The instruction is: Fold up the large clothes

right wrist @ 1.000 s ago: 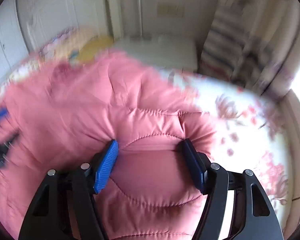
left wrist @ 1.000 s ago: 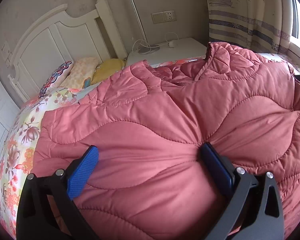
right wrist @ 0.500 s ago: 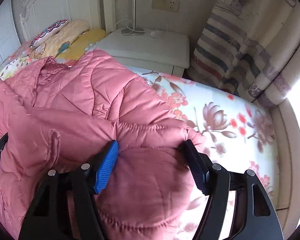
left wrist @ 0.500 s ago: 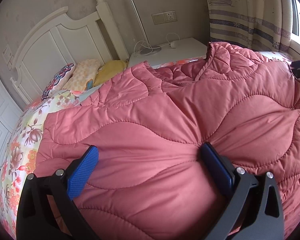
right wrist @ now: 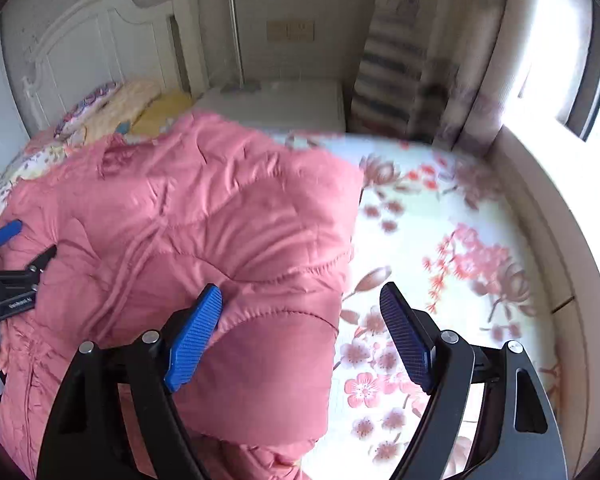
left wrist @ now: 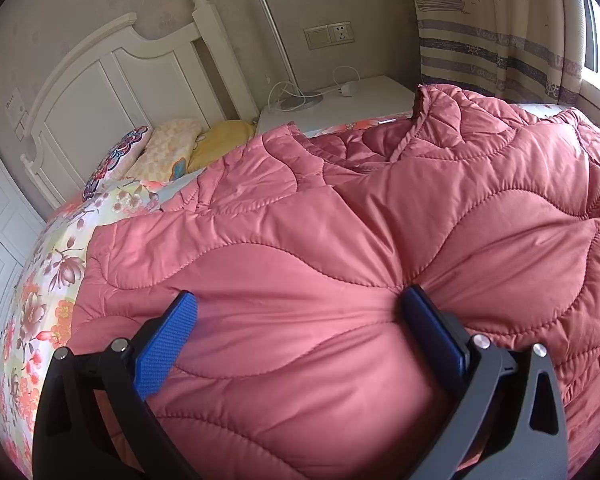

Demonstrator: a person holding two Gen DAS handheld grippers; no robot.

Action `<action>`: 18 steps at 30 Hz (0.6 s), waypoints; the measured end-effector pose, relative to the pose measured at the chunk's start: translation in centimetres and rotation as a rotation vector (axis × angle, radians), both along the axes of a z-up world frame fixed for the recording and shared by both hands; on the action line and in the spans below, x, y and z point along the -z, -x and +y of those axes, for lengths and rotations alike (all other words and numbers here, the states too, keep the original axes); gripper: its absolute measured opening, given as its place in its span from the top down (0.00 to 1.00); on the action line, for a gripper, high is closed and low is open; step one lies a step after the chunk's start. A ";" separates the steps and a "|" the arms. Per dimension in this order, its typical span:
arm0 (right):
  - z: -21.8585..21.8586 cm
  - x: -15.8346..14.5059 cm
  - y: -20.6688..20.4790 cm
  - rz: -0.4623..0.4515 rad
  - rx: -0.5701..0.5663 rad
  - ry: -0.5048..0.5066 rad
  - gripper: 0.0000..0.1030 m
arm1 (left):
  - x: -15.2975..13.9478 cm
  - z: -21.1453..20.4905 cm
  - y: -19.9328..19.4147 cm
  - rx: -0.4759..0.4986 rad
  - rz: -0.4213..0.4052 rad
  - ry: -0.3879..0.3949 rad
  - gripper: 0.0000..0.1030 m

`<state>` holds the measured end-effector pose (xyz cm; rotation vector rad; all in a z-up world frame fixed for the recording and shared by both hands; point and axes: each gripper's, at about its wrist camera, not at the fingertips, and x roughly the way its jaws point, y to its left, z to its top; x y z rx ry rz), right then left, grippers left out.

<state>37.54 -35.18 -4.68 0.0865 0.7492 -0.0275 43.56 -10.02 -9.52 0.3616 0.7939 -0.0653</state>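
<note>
A large pink quilted jacket (left wrist: pixel 340 240) lies spread on the bed; it also shows in the right wrist view (right wrist: pixel 204 224). My left gripper (left wrist: pixel 300 320) has its jaws wide apart, pressed down on the padded fabric that bulges between the blue pads (left wrist: pixel 164 344). My right gripper (right wrist: pixel 300 320) is open above the jacket's right edge; its left pad (right wrist: pixel 196 336) is over the fabric and its right pad (right wrist: pixel 404 340) is over the sheet. The left gripper (right wrist: pixel 8 264) shows at the left edge of the right wrist view.
The bed has a floral sheet (right wrist: pixel 440 260). Pillows (left wrist: pixel 168 152) lie by the white headboard (left wrist: pixel 112 92). A white nightstand (left wrist: pixel 340 104) with a lamp base and cable stands behind. Striped curtains (left wrist: pixel 500 40) and a window are at the right.
The right gripper has let go of the jacket fold and shifted right, so the fabric now lies down with its edge between the jaws. The left gripper has hardly moved.
</note>
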 end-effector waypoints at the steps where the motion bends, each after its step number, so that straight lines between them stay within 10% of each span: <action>1: 0.7 -0.6 0.6 -0.035 -0.025 -0.033 0.24 | 0.0 0.0 0.0 -0.001 -0.002 -0.003 0.02; 8: 8.4 5.2 -1.0 0.153 -0.170 0.130 0.20 | 0.0 0.0 0.0 -0.001 0.000 0.003 0.02; 18: 8.1 5.8 -1.3 0.129 -0.169 0.119 0.17 | -0.1 0.5 -0.4 -0.004 0.017 0.034 0.02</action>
